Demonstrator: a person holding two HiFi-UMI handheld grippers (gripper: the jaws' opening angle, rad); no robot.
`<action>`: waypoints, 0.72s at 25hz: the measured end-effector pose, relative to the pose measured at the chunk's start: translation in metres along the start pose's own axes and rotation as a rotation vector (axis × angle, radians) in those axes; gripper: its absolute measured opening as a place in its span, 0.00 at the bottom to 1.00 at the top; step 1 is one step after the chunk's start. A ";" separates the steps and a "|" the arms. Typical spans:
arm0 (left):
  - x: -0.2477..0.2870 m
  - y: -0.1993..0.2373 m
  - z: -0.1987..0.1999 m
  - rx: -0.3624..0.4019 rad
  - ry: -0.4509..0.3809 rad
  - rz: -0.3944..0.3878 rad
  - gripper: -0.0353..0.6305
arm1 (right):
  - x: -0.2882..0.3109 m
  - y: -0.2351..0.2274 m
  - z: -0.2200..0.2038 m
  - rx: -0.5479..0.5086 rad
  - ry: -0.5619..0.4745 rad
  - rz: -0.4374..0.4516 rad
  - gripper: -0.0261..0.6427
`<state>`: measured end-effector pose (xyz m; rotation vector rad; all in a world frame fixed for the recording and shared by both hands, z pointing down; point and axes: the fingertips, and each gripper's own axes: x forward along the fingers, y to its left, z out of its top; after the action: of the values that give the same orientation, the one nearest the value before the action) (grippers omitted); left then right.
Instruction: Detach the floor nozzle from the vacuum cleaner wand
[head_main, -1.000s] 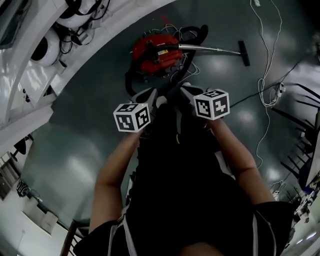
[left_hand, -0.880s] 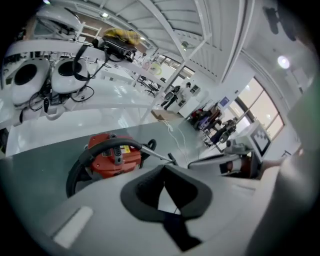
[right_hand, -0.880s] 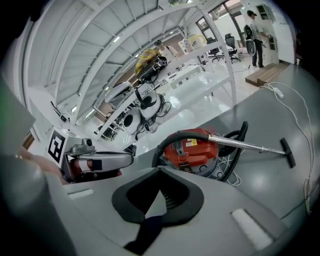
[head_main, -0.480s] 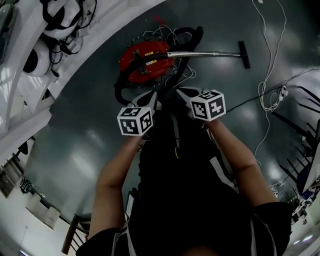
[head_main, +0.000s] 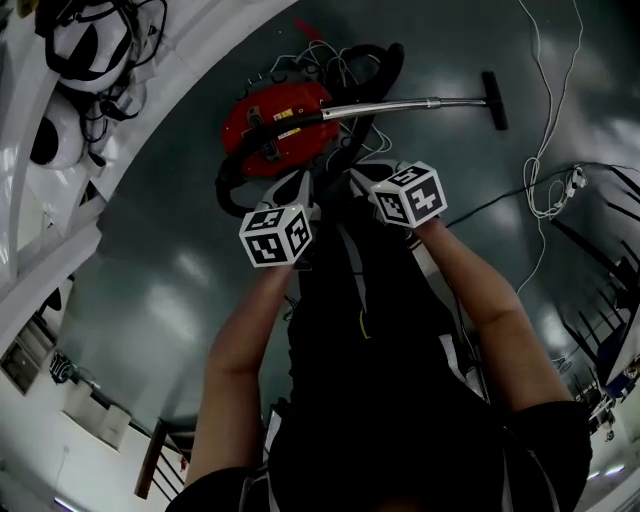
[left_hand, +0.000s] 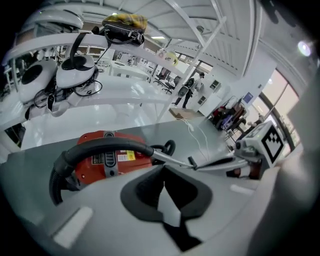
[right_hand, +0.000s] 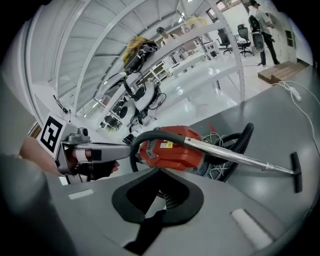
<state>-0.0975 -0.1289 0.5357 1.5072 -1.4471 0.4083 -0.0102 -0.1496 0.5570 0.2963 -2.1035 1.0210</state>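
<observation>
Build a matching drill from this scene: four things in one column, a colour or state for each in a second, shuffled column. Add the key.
Things:
1. vacuum body
2. wand
3. floor nozzle
4. left gripper

Colour or state:
A. shut, holding nothing
B. shiny metal
C. red
D. black, on the wand's far end

Pairs: 1-C, 2-B, 3-D, 4-A
</observation>
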 end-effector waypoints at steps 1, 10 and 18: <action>0.007 0.000 0.001 0.020 0.003 0.016 0.07 | 0.005 -0.005 0.003 -0.017 0.001 0.001 0.03; 0.056 0.017 0.003 -0.034 0.000 0.094 0.07 | 0.041 -0.052 0.017 -0.232 0.047 -0.010 0.03; 0.088 0.015 0.024 0.193 0.011 0.084 0.12 | 0.063 -0.083 0.031 -0.327 0.028 -0.004 0.03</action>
<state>-0.0994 -0.1959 0.5990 1.5965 -1.5005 0.6219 -0.0285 -0.2199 0.6379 0.1224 -2.2007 0.6586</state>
